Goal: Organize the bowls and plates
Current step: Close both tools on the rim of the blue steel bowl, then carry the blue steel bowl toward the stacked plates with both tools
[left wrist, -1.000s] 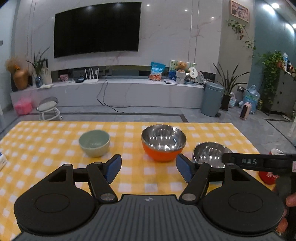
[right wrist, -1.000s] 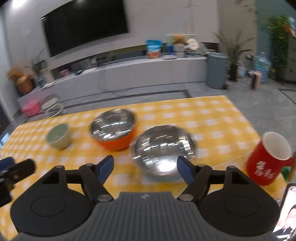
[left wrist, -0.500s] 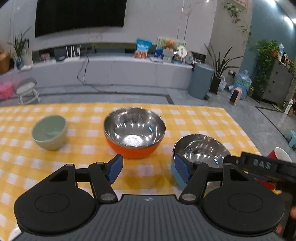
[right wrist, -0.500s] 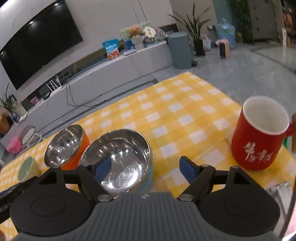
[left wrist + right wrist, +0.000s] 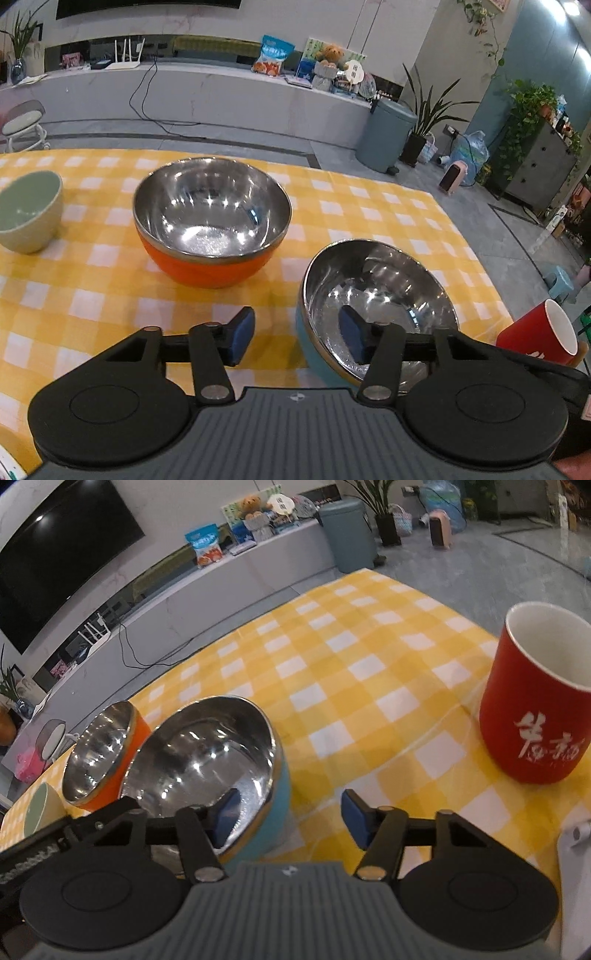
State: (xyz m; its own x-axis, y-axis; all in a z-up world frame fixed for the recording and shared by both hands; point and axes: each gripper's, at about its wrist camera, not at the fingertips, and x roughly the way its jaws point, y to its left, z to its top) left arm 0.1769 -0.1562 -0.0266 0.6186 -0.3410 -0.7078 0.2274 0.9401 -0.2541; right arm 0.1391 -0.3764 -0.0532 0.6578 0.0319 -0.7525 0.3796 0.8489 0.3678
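Table: covered in yellow-and-white check. Nearest bowl: light blue outside, bare steel inside. Second bowl: orange outside, steel inside. Small bowl: pale green throughout. Mug: red outside with white characters, white inside. Left tongs and right tongs: black arms, blue pads, grey ribbed body.

You are looking at polished, mirror-bright metal inside the blue bowl and the orange bowl. The green bowl is showing a matt glaze, the red mug a glossy one, and checked cloth is covering the surface.
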